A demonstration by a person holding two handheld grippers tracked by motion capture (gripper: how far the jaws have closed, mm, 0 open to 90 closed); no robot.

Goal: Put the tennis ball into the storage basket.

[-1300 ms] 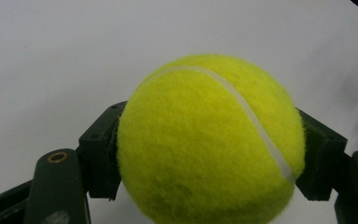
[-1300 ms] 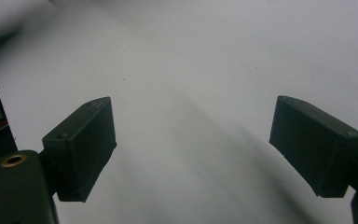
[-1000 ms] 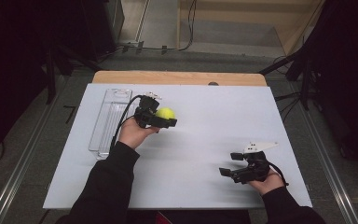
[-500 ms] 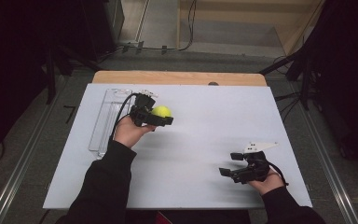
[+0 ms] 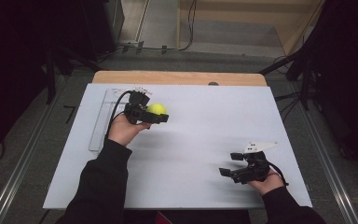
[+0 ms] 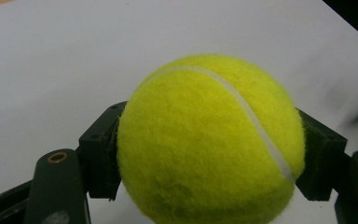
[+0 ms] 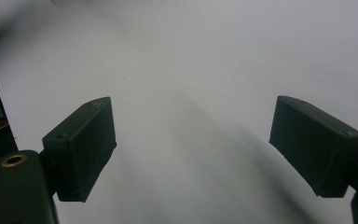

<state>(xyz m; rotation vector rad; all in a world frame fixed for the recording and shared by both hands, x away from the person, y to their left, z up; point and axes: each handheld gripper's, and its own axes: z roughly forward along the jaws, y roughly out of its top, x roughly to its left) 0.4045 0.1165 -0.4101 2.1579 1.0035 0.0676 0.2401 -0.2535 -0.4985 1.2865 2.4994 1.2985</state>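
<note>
Upper left, the left gripper (image 5: pixel 150 115) clamped a tennis ball (image 5: pixel 157 108); a steady squeeze suited carrying. The right gripper (image 5: pixel 231 164) gaped empty.

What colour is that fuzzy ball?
Bright yellow-green tennis ball with a white seam, clearest in the left gripper view.

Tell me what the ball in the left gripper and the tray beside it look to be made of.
Tennis ball: fuzzy yellow-green felt, matte, with a smooth white seam curving across it; probably rubber beneath, though that is hidden. Tray: apparently clear plastic, since the white table shows through it and its edges catch light; it is too small in the high view to be sure.
</note>
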